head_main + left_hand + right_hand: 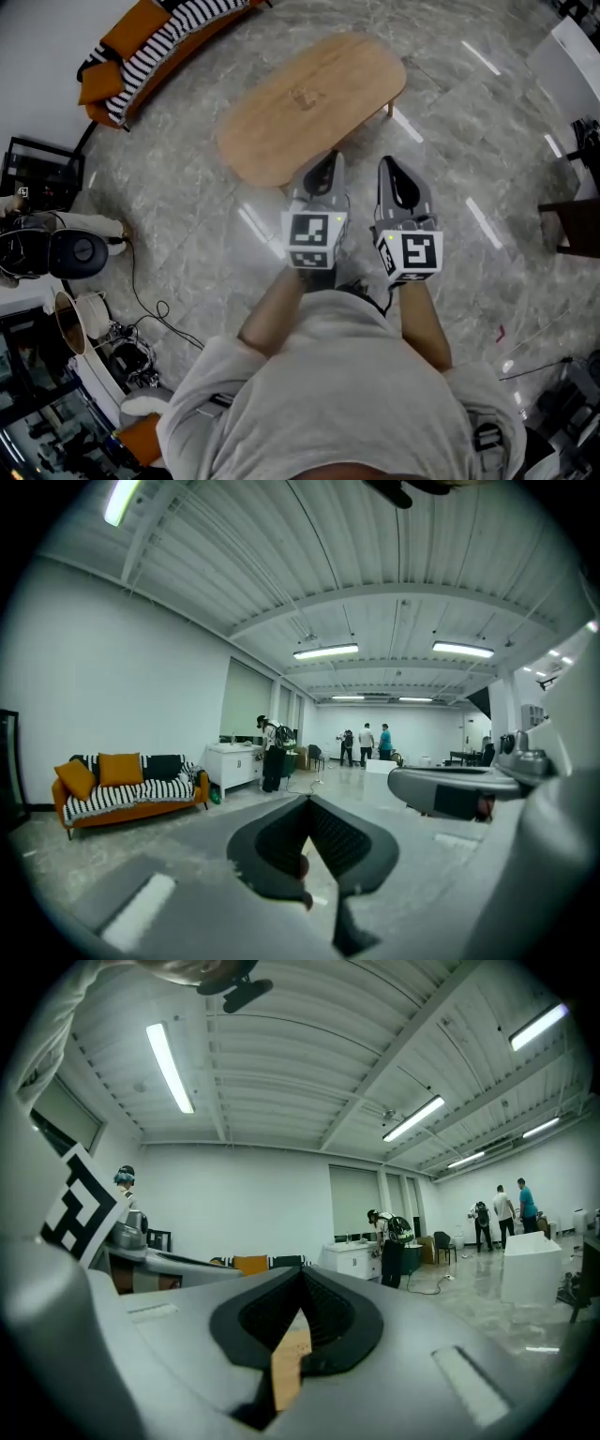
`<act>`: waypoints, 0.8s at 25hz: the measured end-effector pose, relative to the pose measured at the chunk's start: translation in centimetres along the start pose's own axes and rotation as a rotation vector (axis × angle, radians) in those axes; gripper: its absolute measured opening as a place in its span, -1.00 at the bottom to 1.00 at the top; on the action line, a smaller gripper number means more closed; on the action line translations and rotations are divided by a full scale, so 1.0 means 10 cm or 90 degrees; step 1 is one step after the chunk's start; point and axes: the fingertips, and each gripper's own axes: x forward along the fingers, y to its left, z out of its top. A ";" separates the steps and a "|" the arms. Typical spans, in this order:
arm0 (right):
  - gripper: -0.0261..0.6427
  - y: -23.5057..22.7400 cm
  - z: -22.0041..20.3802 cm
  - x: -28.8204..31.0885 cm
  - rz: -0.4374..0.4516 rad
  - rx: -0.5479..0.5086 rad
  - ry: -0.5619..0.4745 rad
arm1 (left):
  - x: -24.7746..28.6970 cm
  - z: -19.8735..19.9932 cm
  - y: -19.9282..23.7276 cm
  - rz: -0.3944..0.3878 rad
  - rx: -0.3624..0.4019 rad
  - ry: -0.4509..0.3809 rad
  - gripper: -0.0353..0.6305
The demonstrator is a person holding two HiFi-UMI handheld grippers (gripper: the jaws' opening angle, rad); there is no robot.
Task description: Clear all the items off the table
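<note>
Floor [178, 216]: grey marbled tile, spread under everything.
Table [309, 98]: oval wooden top on short legs, just ahead of both gripper tips; its near edge is closest to the left one.
Sofa [141, 42]: orange with a striped throw, well to the left of the table.
Left gripper [323, 161]: jaws closed on each other, pointing at the table.
Right gripper [391, 167]: jaws closed on each other, just beside the left.
</note>
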 end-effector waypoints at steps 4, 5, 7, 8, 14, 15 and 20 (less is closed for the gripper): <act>-0.90 0.12 -0.12 0.50 0.010 0.004 0.020 | 0.23 -0.07 0.49 0.011 -0.020 0.021 -0.83; -0.90 0.15 -0.14 0.61 0.012 0.003 0.024 | 0.28 -0.09 0.61 0.013 -0.027 0.025 -0.83; -0.90 0.20 -0.15 0.85 0.016 0.000 0.031 | 0.40 -0.10 0.83 0.016 -0.035 0.030 -0.83; -0.90 0.21 -0.15 0.97 0.018 -0.002 0.034 | 0.47 -0.09 0.93 0.017 -0.035 0.032 -0.83; -0.90 0.29 -0.23 1.63 0.021 0.001 0.052 | 0.76 -0.11 1.49 0.026 -0.053 0.045 -0.83; -0.90 0.31 -0.26 1.73 0.023 0.004 0.055 | 0.79 -0.14 1.58 0.031 -0.058 0.047 -0.83; -0.90 0.41 -0.44 2.07 0.046 0.013 0.089 | 0.91 -0.31 1.86 0.045 -0.086 0.072 -0.83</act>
